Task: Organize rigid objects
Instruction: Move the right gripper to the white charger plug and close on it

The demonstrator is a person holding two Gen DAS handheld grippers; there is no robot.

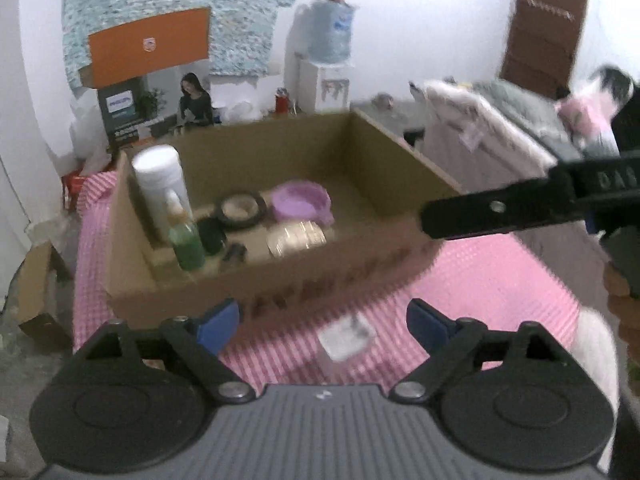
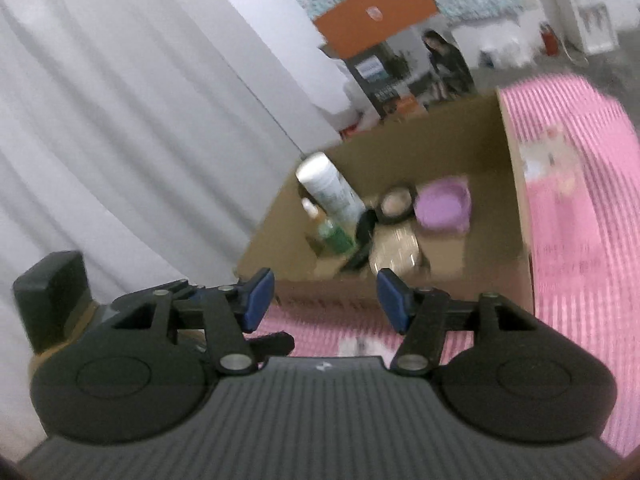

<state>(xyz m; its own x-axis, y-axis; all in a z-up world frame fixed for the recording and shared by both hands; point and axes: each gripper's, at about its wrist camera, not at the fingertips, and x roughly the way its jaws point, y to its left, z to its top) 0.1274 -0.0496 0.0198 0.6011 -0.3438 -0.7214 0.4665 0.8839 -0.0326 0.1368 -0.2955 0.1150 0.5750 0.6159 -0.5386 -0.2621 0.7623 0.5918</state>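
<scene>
From the left wrist, the left gripper (image 1: 322, 320) is seen spread wide with nothing between its blue pads, held back from the open brown cardboard box (image 1: 280, 280) on the pink checked cloth (image 1: 500, 280). Inside, a tall white cylindrical bottle (image 1: 158, 184) and a small green glass bottle (image 1: 186, 246) are stood upright at the left wall, presumably to save floor space; a black-rimmed round tin (image 1: 242, 209), a lilac plastic bowl (image 1: 301, 200) and a ribbed silver lid (image 1: 296, 239) are laid flat. Print on the box front is blurred beyond reading.

From the right wrist, the right gripper (image 2: 325, 300) is shown partly open and empty, near the box's rim. "PHILIPS" is just made out on the far carton (image 2: 370, 70).
</scene>
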